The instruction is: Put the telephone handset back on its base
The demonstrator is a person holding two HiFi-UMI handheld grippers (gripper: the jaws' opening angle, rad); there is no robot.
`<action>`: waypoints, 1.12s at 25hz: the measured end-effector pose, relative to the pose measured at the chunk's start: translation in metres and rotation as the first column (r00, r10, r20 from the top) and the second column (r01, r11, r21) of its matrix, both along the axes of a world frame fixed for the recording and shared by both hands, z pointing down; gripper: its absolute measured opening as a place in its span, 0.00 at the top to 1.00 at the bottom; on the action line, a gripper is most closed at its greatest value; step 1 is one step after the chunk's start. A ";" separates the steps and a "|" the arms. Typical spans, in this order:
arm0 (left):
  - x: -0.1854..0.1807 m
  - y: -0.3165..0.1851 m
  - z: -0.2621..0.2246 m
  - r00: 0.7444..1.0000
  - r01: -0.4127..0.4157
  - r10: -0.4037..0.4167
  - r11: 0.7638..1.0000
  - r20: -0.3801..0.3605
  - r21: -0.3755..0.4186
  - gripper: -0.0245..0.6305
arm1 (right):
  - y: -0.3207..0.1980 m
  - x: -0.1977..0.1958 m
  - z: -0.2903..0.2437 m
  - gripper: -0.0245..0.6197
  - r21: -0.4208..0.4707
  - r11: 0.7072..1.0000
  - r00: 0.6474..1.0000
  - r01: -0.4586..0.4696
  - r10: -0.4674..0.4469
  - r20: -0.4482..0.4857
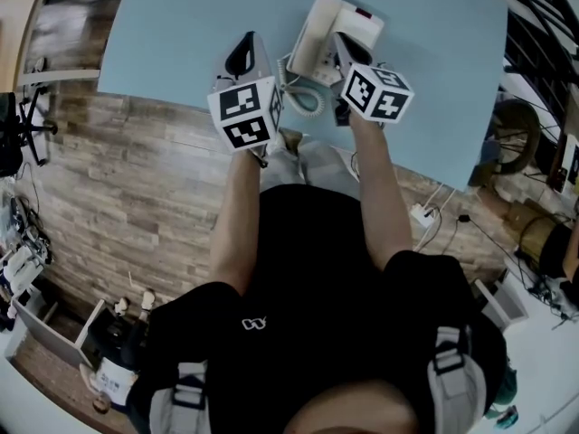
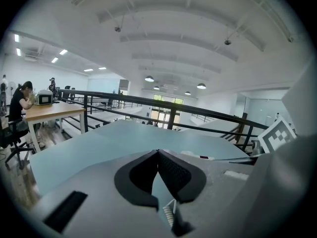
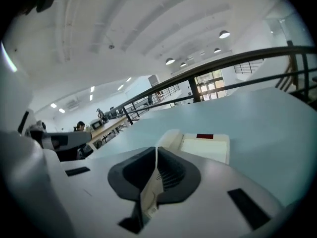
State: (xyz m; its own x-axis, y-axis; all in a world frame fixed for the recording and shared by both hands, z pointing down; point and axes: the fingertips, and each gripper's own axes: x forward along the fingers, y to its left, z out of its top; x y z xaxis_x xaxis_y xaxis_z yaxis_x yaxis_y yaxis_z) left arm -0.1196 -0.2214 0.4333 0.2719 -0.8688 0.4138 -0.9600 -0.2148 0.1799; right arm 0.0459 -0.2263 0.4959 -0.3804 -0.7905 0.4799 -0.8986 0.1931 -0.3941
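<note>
1. Wooden floor [image 1: 127, 179] fills the left of the head view. The pale blue tabletop [image 1: 181, 34] lies above it, towards the top of the frame.
2. The left gripper [image 1: 246, 51] is over bare tabletop, just left of the telephone and apart from it. Its marker cube [image 1: 246, 111] is on the near end, by the person's forearm.
3. In the left gripper view the two dark pads [image 2: 171, 170] meet at the tips. Only tabletop shows through the small gap behind them, so the gripper is closed and empty. A black railing [image 2: 173, 105] runs across beyond the tabletop's far edge.
4. The coiled cord [image 1: 303, 98] lies on the tabletop between the two grippers, at the telephone's near edge.
5. The handset [image 1: 315, 36], cream-coloured, appears to lie along the left side of the base [image 1: 362, 27]. In the right gripper view its rounded end sits beside the base's flat panel. I cannot tell whether it is fully seated. A small red mark [image 1: 364, 13] is at the far end of the base.
6. The right gripper [image 1: 342, 43] is over the near right part of the telephone, with its marker cube [image 1: 375, 91] behind it. I cannot tell whether it touches the telephone.
7. In the right gripper view the jaws are closed tip to tip, with nothing pinched. A cream surface shows through the gap behind the tips, apparently the telephone below.
</note>
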 end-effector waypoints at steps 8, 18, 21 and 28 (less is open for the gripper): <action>-0.003 -0.004 0.001 1.000 0.003 -0.003 1.000 0.008 0.013 0.96 | 0.024 -0.025 0.060 0.97 -0.158 0.970 0.923 0.186 -0.227 -0.309; -0.006 -0.001 0.004 0.999 0.049 -0.049 0.999 0.006 0.003 0.96 | 0.025 -0.019 0.081 0.97 -0.222 0.954 0.900 0.202 -0.270 -0.342; -0.003 -0.008 0.000 0.999 0.049 -0.049 0.999 -0.004 0.025 0.96 | 0.014 -0.011 0.068 0.97 -0.183 0.967 0.908 0.179 -0.234 -0.348; 0.017 -0.029 -0.014 1.000 0.004 -0.001 0.995 -0.032 0.097 0.96 | -0.023 0.003 -0.023 0.97 0.150 0.974 0.933 0.170 -0.110 -0.343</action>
State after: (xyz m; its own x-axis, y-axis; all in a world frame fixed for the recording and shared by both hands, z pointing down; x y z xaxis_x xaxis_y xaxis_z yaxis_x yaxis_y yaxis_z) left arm -0.1031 -0.2500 0.4193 0.2813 -0.9049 0.3193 -0.9547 -0.2303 0.1885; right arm 0.0491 -0.2491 0.4733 -0.3370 -0.8233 0.4567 -0.9305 0.3651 -0.0286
